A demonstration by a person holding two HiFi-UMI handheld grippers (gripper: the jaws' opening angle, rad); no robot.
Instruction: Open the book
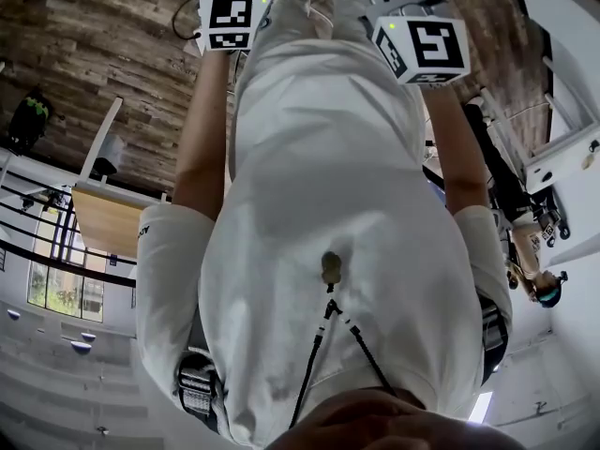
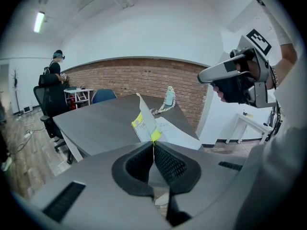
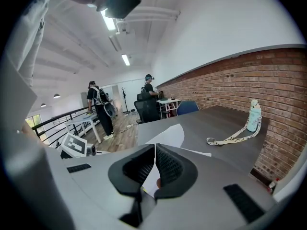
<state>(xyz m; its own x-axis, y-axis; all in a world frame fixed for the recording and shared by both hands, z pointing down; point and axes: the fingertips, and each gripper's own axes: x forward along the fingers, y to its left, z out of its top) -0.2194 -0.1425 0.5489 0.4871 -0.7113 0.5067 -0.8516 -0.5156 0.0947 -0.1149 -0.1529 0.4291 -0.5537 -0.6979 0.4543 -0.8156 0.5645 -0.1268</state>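
Left tool (image 2: 153,144) tight on raised page (image 2: 144,121) of book (image 2: 175,133)

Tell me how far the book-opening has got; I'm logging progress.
Done: the book lies on the table with its yellow-marked leaf lifted. In hand: left hand-held gripper pinches that leaf, right hand-held gripper a white page. Left: laying them flat.

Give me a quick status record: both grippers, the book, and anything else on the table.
left gripper: shut on a leaf of the book, beside a yellow tab
right gripper: shut on a white leaf of the book
book: on the grey table, partly open, one leaf raised
bottle: upright on the table, lanyard trailing from it
head view: book not visible
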